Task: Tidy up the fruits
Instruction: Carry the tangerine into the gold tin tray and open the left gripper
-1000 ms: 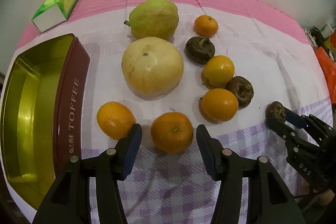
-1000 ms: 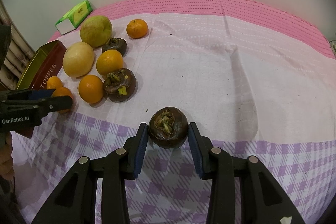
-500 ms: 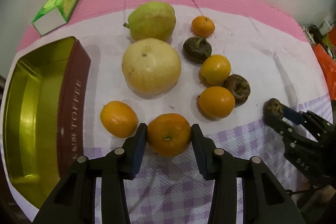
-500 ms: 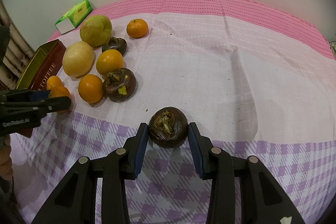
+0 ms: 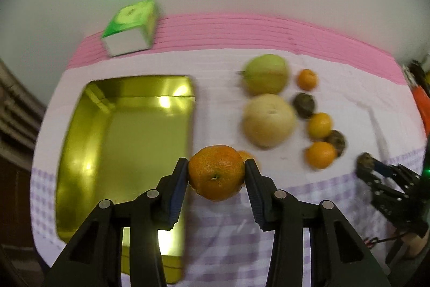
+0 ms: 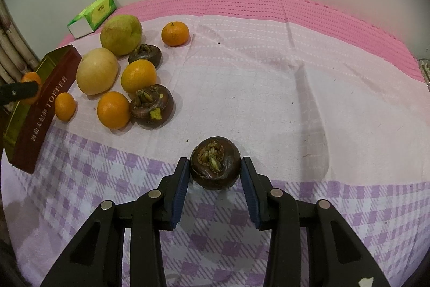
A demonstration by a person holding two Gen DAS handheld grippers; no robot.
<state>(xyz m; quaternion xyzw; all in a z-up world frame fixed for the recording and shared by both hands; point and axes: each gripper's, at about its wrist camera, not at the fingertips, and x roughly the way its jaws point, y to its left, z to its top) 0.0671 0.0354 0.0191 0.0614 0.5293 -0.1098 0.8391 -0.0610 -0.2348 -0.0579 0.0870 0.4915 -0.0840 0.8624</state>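
Aloft, left tongs (image 5: 216, 174) clamp orange (image 5: 216, 176) (blurred)

Two black plastic grippers — left gripper (image 5: 216, 176), right gripper (image 6: 214, 174) — same shape. Long angled arms with triangle holes, round silver screws on top, flat dark blue pads inside each finger (image 6: 180, 186). Thin red wire by one.

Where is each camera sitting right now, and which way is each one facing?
Left wrist: on the left gripper, looking down its fingers at a clamped orange beside the gold tin; the right gripper shows at far right.
Right wrist: on the right gripper, facing down at a dark brown fruit it clamps on the cloth.
Both views share the tin, the green box and the fruit cluster.
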